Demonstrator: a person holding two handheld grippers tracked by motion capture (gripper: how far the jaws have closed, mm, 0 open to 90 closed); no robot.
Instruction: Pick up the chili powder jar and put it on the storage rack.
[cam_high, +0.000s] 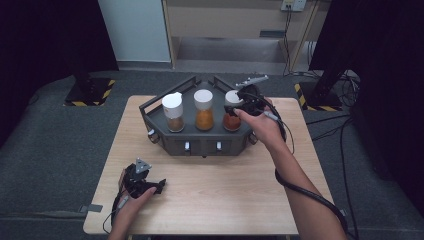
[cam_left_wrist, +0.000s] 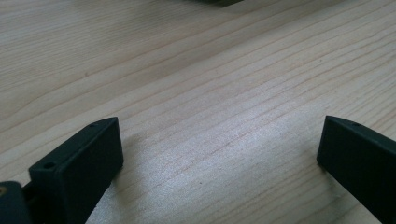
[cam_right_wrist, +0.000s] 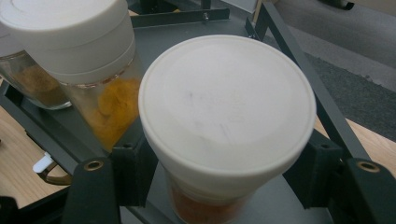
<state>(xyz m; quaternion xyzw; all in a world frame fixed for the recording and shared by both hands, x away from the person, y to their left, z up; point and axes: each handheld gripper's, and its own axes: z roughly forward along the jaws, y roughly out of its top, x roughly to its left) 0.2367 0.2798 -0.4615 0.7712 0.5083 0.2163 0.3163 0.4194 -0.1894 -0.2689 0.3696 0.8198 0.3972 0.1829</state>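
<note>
Red spice jar (cam_right_wrist: 224, 121): white-capped, rightmost of three on the dark rack (cam_high: 165, 131) at the table's (cam_high: 220, 200) far edge, clamped just under the cap by the right gripper (cam_right_wrist: 224, 182). Risk: a tilted lift could knock the neighbouring orange jar (cam_right_wrist: 105, 100). Left gripper (cam_left_wrist: 219, 154): jaws apart, empty, near the front left corner. The right gripper view shows pad contact; the high view shows rack layout.

The table (cam_high: 210, 200) is brightly lit from above, while the room's far corners stay very dark. Up close, the white lid (cam_right_wrist: 226, 107) looks soft and blurry (the wood shines a little).
</note>
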